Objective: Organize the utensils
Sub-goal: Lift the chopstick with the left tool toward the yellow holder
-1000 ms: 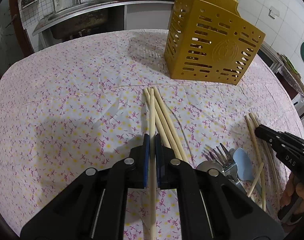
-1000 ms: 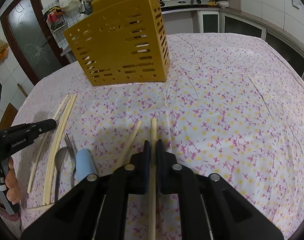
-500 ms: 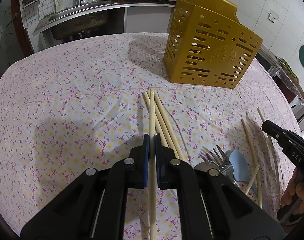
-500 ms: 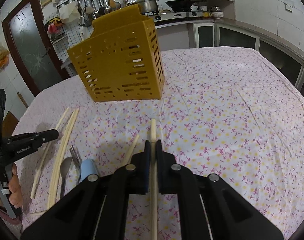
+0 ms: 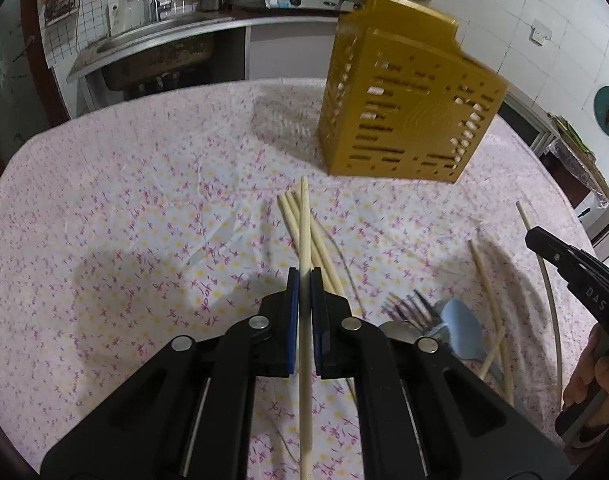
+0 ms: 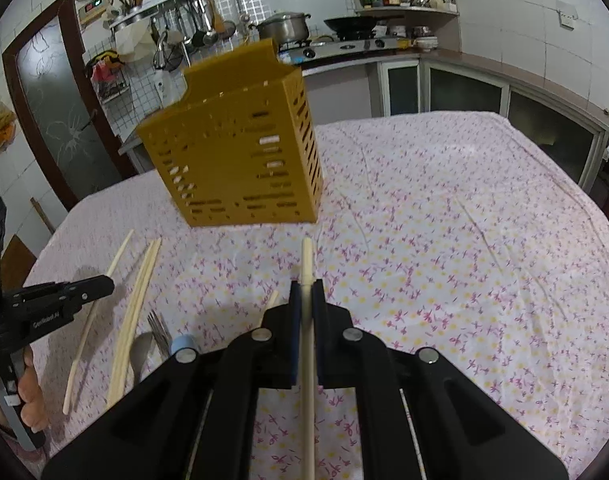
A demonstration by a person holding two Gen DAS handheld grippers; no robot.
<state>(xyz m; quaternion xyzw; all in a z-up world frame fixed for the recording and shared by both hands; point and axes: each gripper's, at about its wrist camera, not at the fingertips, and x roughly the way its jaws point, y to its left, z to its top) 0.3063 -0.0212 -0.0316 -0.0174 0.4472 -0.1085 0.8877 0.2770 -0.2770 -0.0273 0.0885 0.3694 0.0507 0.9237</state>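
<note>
Left claw: the left gripper (image 5: pixel 303 280) is clamping narrow on a single chopstick (image 5: pixel 303 236), which is running straight out between the blue pads (image 5: pixel 291 292) toward the holder.
Right claw: the right gripper (image 6: pixel 306 294) is likewise pinching a chopstick of its own (image 6: pixel 306 264), jaws nearly together, with a short length sticking out in front.
Change, right side: over the last second the right chopstick's tip is coming up off the cloth; earlier it was lying low beside a loose stick, now it is pointing toward the base of the holder.
Change, left side: the left chopstick's tip is rising slightly above the bundle of chopsticks (image 5: pixel 316 240) lying under it on the tablecloth (image 5: pixel 144 208); the hand itself is hardly shifting.
Holder: the yellow slotted holder (image 5: pixel 408 112) is standing upright on the far part of the table, well apart from both tips; its inside is not showing.
Still on table: a fork (image 5: pixel 412 308), a spoon with a pale blue handle (image 5: pixel 460 328) and several loose chopsticks (image 5: pixel 488 288) are lying between the two grippers.
Meaning for task: both hands are now carrying one stick each, so the pick-up stage looks finished and transport to the holder seems to be starting.
Next need, judged: each stick is needing to be tipped upright over the holder's open top before release.
Risk: a thin stick held near one end could be pivoting in the pads.
</note>
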